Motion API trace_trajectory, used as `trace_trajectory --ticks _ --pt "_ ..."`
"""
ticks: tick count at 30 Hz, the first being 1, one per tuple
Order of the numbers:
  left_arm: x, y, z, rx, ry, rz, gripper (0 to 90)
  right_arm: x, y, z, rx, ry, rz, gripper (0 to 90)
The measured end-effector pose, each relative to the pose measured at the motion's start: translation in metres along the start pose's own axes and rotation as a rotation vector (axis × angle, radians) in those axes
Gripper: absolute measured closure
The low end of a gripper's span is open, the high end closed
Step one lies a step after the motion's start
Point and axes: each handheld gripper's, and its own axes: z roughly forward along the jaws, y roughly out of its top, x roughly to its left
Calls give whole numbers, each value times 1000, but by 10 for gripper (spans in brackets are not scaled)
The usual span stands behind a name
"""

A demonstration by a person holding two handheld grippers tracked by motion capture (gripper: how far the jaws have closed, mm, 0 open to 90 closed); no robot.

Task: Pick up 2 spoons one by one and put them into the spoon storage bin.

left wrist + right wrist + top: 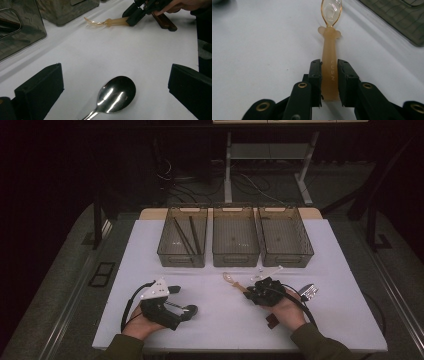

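Observation:
An amber, translucent spoon point(329, 47) lies on the white table point(215, 315) with its clear bowl pointing away from me. My right gripper point(329, 65) is shut on its handle, and both pads touch the sides. The high view shows that gripper point(248, 292) at centre right, with the spoon point(231, 279) sticking out to its left. My left gripper point(116, 68) is open and low over the table, and the bowl of a metal spoon point(116, 93) lies between its jaws, untouched. From above, the left gripper point(184, 300) sits at lower left.
Three smoky clear bins stand in a row at the back: the left bin point(165, 251) holds dark sticks, beside the middle point(236, 256) and right point(286, 257) bins. A clear plastic utensil point(270, 270), a brown-handled item point(163, 21) and a small metal piece point(310, 291) lie near my right hand.

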Motion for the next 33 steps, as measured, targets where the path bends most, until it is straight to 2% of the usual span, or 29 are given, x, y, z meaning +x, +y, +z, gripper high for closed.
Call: trace_trajectory --ticks 10,23,33 --pt "0 0 0 1 -2 -2 0 -6 2 -9 -40 11 21 744" --pt "2 -1 -2 3 6 -9 0 -8 8 -23 -88 39 15 744" --pt "2 -1 -2 2 10 -19 0 -13 13 -36 -132 42 11 744"
